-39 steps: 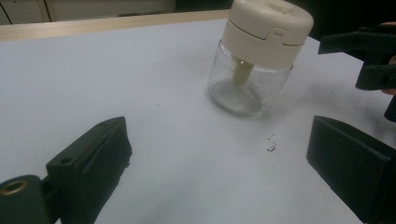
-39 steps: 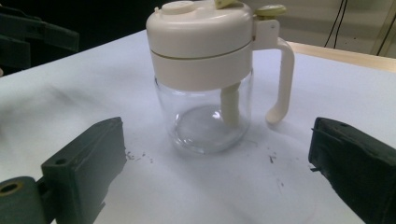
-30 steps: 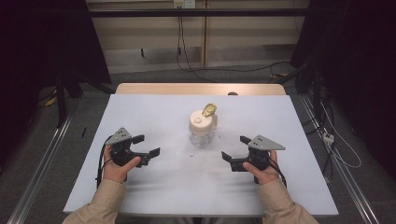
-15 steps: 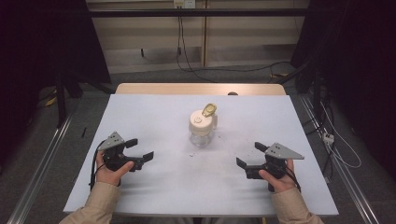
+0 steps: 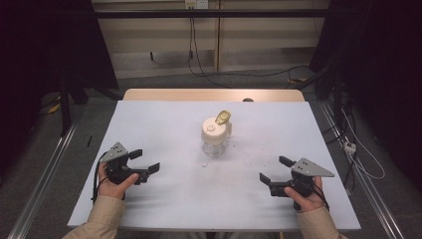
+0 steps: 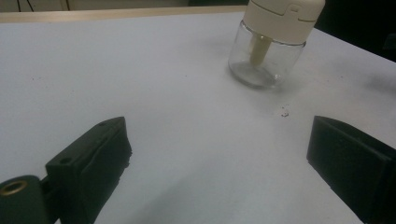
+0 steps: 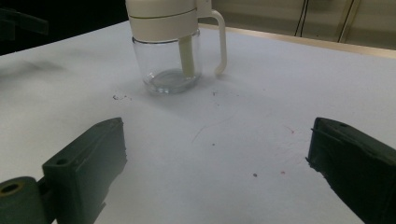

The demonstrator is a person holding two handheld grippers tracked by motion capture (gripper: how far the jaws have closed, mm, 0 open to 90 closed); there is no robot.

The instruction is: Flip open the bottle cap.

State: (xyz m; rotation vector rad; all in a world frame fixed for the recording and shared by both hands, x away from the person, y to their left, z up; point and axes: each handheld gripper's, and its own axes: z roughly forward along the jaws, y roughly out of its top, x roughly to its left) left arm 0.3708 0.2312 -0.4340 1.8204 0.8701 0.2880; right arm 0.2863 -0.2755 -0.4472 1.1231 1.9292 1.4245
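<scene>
Near the front left corner of the table (image 5: 164, 119): left gripper (image 5: 144, 160) in hand, low over the white surface, jaws spread wide, nothing between them, tips aimed toward the middle. In the left gripper view, bare white surface between the two black jaws, and the jar (image 6: 268, 51) beyond them, well apart, toward the upper right.

At the middle of the surface, a little nearer the far edge than the front: a clear glass jar (image 5: 215, 140), upright, apparently empty, capped with a cream lid (image 5: 213, 130); a gold-coloured flip piece (image 5: 223, 117) standing up at the lid's far side. Cream handle (image 7: 220, 42) on one side and a cream tube inside, plain in the right gripper view. A few dark specks on the surface just in front of the jar.

Near the front right corner: right gripper (image 5: 274, 169), also low, jaws gaping, empty, pointed back toward the middle.

Judged step: pause or start, both claws well away from the jar, no contact. Likely next: reach in from both sides, one claw to steady the glass body or handle, the other for the lid; needed, a level approach and a gentle close, since a tall light jar may tip or slide.
</scene>
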